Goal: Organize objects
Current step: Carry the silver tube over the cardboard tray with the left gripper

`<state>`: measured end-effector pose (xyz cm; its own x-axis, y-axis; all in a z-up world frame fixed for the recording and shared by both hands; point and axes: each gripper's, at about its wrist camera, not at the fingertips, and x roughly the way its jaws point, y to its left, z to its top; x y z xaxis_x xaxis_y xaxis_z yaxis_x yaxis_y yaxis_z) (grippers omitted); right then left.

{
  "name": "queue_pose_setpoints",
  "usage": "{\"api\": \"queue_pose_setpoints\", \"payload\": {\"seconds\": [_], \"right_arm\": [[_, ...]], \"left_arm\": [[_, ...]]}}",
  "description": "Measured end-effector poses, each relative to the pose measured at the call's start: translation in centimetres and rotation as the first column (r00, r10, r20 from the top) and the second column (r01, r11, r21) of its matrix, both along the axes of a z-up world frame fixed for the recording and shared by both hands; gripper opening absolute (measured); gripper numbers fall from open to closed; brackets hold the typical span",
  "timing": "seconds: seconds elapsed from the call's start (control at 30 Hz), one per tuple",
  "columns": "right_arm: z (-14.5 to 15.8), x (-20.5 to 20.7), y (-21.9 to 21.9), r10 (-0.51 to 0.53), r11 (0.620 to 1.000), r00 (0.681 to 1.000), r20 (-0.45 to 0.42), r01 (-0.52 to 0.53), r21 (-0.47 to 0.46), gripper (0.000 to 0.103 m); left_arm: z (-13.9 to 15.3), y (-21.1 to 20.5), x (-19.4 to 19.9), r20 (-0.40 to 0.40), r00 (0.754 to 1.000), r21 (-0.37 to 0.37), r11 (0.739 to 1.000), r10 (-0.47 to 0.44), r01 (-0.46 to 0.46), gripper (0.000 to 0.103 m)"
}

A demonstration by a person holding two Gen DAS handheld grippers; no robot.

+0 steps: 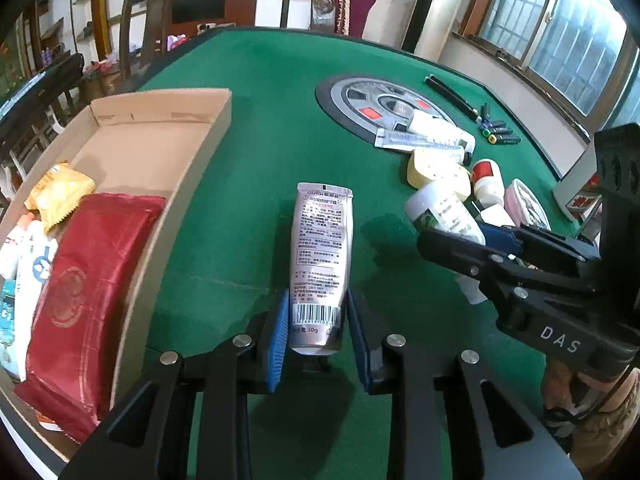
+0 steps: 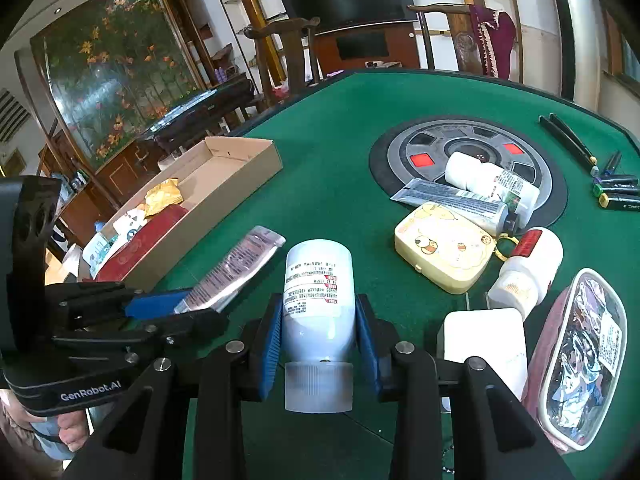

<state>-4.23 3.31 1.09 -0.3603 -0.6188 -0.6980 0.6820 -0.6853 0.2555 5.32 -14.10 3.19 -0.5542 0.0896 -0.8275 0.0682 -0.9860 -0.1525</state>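
Left tongs [image 1: 318, 320]: pinching the silver tube [image 1: 322, 256] near its capped end, blue pads on both sides; tube's crimped end points away from the camera, above the green worktop [image 1: 280, 120].
Right tongs [image 2: 320, 332]: clamped on the white bottle [image 2: 319, 296] at its shoulder, just above the ribbed cap; bottle's base points away from the camera.
Cardboard tray [image 1: 188, 176]: on the worktop, left of the left tongs; holds a red pouch [image 1: 80, 292], a yellow snack packet [image 1: 60, 194] and white-and-blue packs at the near end; far half bare.
Loose pile, right side of worktop: yellow cartoon case [image 2: 440, 246], a second white bottle with a red label [image 2: 526, 268], a white box [image 2: 484, 340], a pink-rimmed clear pouch [image 2: 580, 356].
On the round centre panel [image 2: 468, 168]: a grey tube [image 2: 452, 200] lying against another white bottle [image 2: 488, 180].
Far right edge: markers [image 2: 616, 192] and two dark pens [image 2: 568, 140].
Tongs relative position: side by side, close together, not touching.
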Motion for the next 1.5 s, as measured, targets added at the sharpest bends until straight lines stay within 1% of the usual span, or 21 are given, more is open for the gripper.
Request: {"api": "queue_pose_setpoints", "payload": {"seconds": [0.17,0.43,0.5,0.87,1.23,1.37,1.5], "right_arm": [[0.0,0.0,0.1,0.001,1.000,1.000,0.001,-0.001,-0.005,0.037],[-0.1,0.1,-0.1,0.016,1.000,1.000,-0.001,-0.016,-0.006,0.038],[-0.1,0.3,-0.2,0.016,1.000,1.000,-0.006,-0.016,-0.005,0.038],[0.3,0.1,-0.3,-0.008,1.000,1.000,-0.015,0.008,-0.020,0.037],[0.7,0.7,-1.0,-0.014,0.999,1.000,-0.027,0.013,-0.039,0.038],[0.5,0.7,-1.2,-0.013,0.999,1.000,-0.021,0.013,-0.039,0.038],[0.4,0.7,-1.1,-0.017,0.999,1.000,-0.016,0.016,-0.041,0.037]], "left_arm": [[0.9,-0.2,0.0,-0.022,1.000,-0.032,0.999,0.011,-0.012,0.028],[2.0,-0.7,-0.3,-0.066,0.997,-0.125,0.991,0.041,-0.050,0.028],[2.2,-0.7,-0.3,-0.071,0.997,-0.133,0.990,0.041,-0.050,0.028],[3.1,-1.0,0.3,-0.096,0.994,-0.142,0.988,0.042,-0.055,0.028],[4.0,-1.7,1.7,-0.132,0.990,-0.115,0.991,0.049,-0.065,0.028],[4.9,-2.6,2.5,-0.156,0.986,-0.102,0.991,0.067,-0.083,0.028],[6.0,-4.3,3.7,-0.185,0.977,-0.099,0.987,0.106,-0.126,0.028]]}}
